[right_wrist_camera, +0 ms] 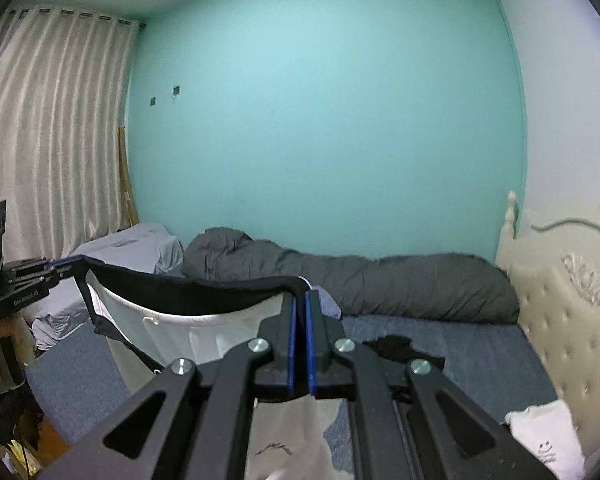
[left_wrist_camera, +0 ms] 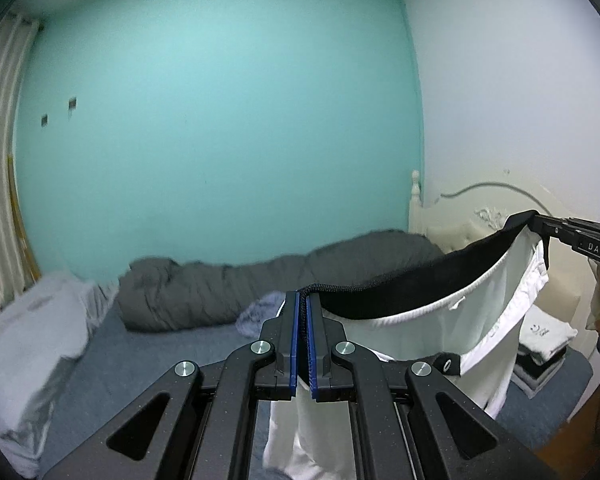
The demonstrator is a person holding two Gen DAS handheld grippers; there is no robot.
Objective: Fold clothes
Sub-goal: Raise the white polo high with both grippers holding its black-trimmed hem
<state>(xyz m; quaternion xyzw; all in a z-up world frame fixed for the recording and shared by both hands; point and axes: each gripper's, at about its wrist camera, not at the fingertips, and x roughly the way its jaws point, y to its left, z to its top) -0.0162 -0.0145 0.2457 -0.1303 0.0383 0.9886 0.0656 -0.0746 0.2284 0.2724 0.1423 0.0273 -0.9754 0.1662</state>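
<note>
Left wrist view: left gripper (left_wrist_camera: 302, 300) and right gripper (left_wrist_camera: 540, 220) each clamp the shorts' (left_wrist_camera: 440, 320) black waistband, garment hanging unfolded above bed (left_wrist_camera: 180, 344); folded stack (left_wrist_camera: 544, 344) at 4 o'clock.

The right hand-held gripper (left_wrist_camera: 538, 222) reads "DAS"; the left hand-held gripper's (right_wrist_camera: 66, 264) lettering is too blurred.

The white shorts (left_wrist_camera: 420, 336) run off the bottom edge behind the fingers (left_wrist_camera: 290, 336). The grey duvet (left_wrist_camera: 228, 288) is blurred. The folded pile (left_wrist_camera: 540, 356) is partly hidden by the shorts.
</note>
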